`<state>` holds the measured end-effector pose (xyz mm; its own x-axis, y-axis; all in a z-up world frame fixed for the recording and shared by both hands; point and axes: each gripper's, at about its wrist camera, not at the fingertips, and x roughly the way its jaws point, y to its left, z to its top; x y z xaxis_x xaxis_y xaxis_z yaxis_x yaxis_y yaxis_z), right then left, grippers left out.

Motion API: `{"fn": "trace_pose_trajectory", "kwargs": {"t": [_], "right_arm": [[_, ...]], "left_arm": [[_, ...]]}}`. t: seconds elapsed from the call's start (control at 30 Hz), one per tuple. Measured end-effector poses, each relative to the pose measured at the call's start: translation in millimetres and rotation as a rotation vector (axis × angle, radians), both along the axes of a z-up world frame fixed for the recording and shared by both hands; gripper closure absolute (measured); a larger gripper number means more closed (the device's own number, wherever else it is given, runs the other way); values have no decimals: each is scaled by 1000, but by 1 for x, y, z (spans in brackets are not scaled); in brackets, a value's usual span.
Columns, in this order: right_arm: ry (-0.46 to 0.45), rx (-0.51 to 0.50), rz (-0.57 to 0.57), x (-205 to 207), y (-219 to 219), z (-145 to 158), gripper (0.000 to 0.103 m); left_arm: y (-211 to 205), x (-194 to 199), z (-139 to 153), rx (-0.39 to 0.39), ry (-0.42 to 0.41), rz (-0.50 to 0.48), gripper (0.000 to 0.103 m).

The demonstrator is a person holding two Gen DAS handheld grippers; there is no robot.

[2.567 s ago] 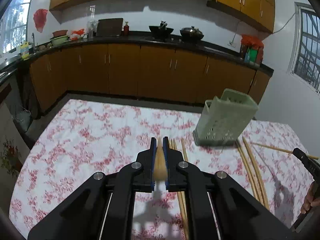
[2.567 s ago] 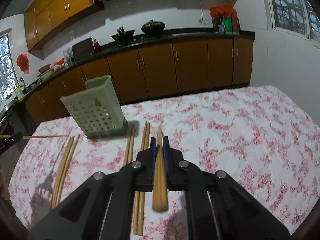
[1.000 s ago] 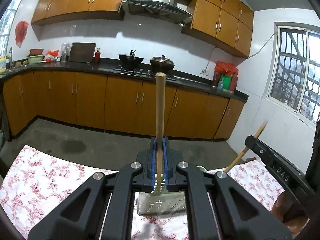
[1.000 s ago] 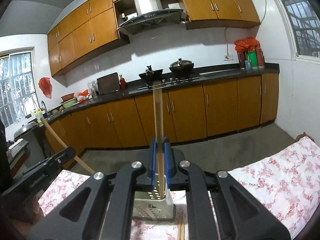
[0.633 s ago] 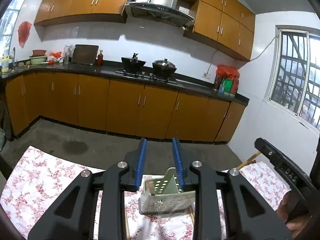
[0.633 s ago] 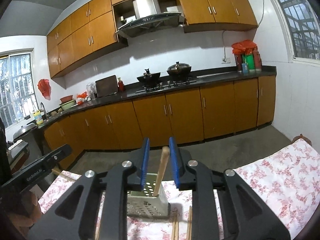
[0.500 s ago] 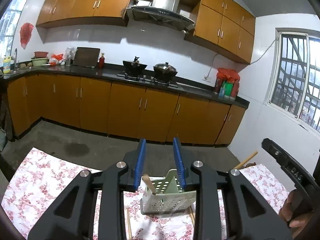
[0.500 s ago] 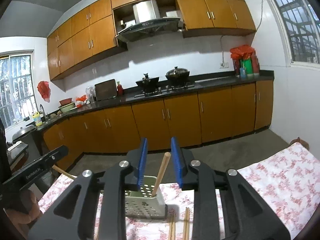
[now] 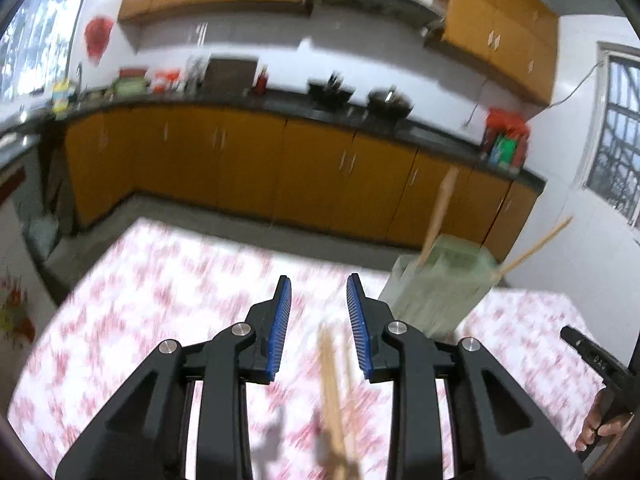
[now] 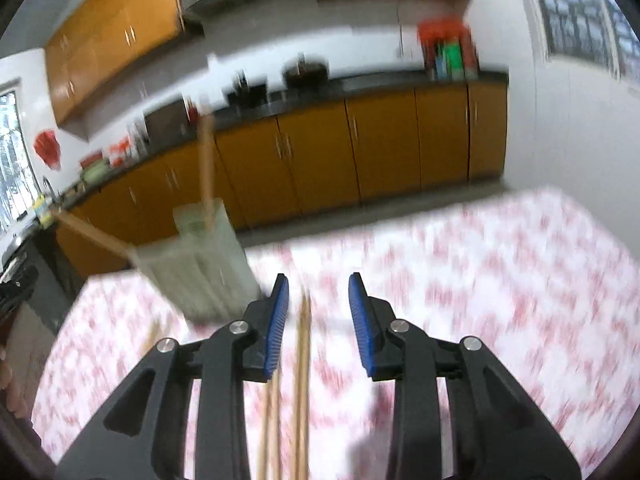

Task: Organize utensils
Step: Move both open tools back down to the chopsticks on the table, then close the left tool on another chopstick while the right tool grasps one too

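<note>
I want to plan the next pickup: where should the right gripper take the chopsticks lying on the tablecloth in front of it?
Take the chopsticks near mid-shaft, coming from above. They lie flat and run lengthwise between the open fingers of the right gripper, so closing would pinch across their thin width.

**Chopsticks in the holder and on the cloth**

A pale green perforated utensil holder [image 9: 438, 284] is seen standing on the floral tablecloth, blurred by motion. Two wooden chopsticks [image 9: 438, 216] are held in it, leaning outward in different directions, their upper ends well above the rim. In the right wrist view the same holder [image 10: 200, 264] is shown with one stick nearly upright and one slanted to the left. Further loose chopsticks [image 10: 302, 364] are left lying flat on the cloth, in pairs, just beside the holder's base.
</note>
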<state>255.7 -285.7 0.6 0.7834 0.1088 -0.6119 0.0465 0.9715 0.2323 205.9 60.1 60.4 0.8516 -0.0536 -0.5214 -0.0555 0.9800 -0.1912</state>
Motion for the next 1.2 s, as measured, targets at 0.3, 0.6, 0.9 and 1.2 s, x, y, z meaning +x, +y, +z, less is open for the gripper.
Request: {"fn": "trace_pose_trajectory", "kwargs": {"t": [0.3,0.6,0.9,1.2], "right_arm": [[191,8,129,-8,33,-72,87],[211,-47,140,-8,44,-85,89],[209,-96,149,-10,46,-89,93],[208,-86,69,-6,30,-88,95]], "left_arm": [[11,-16,-83,-11,199,-7,73],[-2,-23,-106,0,248,-55,73],[-14,-26,-117,-11,278,-102,74],[-27,-29,-127,-18,308,-166,84]]}}
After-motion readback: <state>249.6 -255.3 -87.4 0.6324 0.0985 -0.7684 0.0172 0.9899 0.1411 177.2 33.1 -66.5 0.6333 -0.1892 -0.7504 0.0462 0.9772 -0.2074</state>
